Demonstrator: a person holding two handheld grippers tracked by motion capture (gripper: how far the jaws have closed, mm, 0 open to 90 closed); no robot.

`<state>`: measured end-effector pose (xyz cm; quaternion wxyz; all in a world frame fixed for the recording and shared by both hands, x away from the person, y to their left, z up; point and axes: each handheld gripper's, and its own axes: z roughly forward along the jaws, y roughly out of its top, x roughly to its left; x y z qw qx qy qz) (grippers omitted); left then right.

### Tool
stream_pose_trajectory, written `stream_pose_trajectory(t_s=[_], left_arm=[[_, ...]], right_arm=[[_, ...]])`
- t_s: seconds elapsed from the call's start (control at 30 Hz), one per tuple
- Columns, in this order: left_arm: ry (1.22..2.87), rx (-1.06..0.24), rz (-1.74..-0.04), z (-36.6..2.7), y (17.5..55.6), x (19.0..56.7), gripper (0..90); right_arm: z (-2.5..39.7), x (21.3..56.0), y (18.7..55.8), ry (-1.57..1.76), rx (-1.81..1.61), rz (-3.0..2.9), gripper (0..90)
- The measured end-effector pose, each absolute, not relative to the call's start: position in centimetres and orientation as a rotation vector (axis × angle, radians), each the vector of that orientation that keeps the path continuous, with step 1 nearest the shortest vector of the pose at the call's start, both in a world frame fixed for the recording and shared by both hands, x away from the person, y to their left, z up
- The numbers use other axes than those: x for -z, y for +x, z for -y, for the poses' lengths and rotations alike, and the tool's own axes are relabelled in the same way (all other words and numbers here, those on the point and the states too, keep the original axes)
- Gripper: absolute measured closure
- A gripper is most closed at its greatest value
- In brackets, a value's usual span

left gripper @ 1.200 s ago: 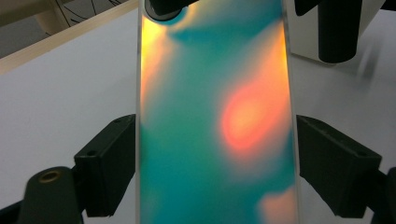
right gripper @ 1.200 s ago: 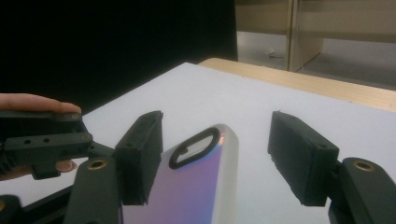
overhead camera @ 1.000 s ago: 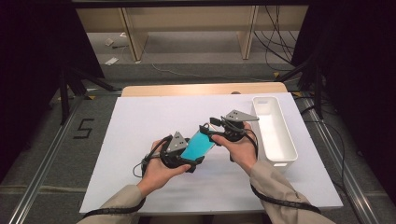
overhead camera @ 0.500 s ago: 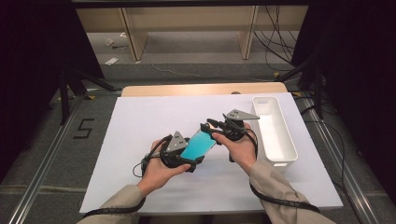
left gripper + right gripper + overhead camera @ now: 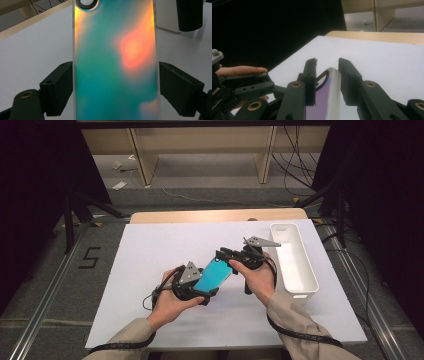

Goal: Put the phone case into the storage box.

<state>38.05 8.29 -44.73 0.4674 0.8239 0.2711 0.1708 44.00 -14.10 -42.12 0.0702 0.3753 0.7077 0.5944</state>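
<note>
A phone (image 5: 212, 274) with a shiny teal back is held over the middle of the white table (image 5: 145, 255). My left gripper (image 5: 202, 289) is shut on the phone's lower part, and in the left gripper view its jaws press both long edges of the phone (image 5: 115, 70). My right gripper (image 5: 226, 256) is at the phone's upper end. In the right gripper view its jaws (image 5: 327, 61) straddle the thin edge of the phone (image 5: 332, 92); the right jaw is against it and a narrow gap shows on the left side.
A long white bin (image 5: 292, 260) stands at the table's right side, just beyond my right hand (image 5: 257, 280). Wooden shelving legs and cables are on the floor behind the table. Black curtains flank both sides.
My right gripper has edged slightly left along the phone's upper end. The left gripper and the phone have barely moved.
</note>
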Motion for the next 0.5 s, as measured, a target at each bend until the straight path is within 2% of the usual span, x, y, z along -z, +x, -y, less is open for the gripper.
stream_pose_trajectory(t_s=[0.33, 0.4, 0.5], left_arm=[[2.049, -0.504, -0.624, -8.0, 37.9, 44.8, 16.6], [2.037, -0.484, -0.646, -8.0, 37.9, 44.9, 15.7], [2.021, -0.475, -0.678, -8.5, 38.3, 44.8, 15.0]], right_arm=[[13.9, 41.0, 43.4, 1.126, -1.862, -2.120, 77.2], [13.7, 40.1, 42.9, 1.087, -1.906, -2.141, 80.3], [13.6, 39.1, 42.5, 0.979, -1.833, -2.158, 80.4]])
